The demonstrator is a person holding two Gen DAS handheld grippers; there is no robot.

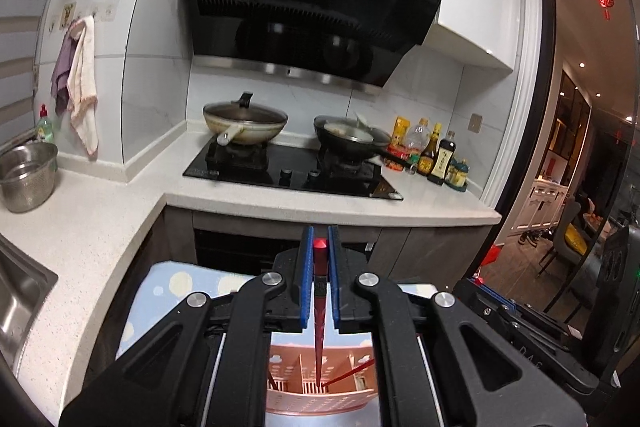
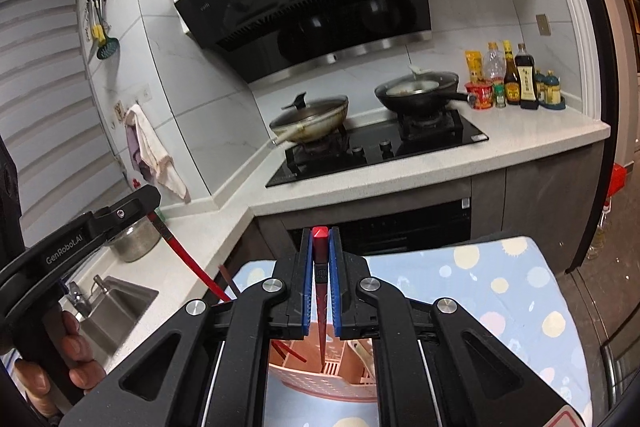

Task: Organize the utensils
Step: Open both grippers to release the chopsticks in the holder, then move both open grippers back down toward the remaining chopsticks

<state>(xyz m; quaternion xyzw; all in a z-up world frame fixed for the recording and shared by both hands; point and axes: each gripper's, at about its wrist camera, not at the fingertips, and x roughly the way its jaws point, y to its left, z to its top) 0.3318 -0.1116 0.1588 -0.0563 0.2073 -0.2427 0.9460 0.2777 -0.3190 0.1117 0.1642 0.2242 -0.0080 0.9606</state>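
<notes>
Two woks [image 1: 245,125] [image 1: 352,137], one pink basket [image 2: 320,375], two towels [image 1: 82,83].

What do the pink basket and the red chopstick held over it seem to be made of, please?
The basket looks like matte moulded plastic: thin slotted walls, even pink colour. The chopstick in the right gripper looks like glossy lacquered wood or plastic; its shine leaves that open.

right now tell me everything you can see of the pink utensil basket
The pink utensil basket looks like plastic, with slotted walls and upright dividers that split it into compartments. It sits on a blue spotted cloth, right below both tools. Several red chopsticks lean inside it, and the chopstick clamped in the right tool points down into a middle compartment. Much of it is hidden by the tool.
</notes>
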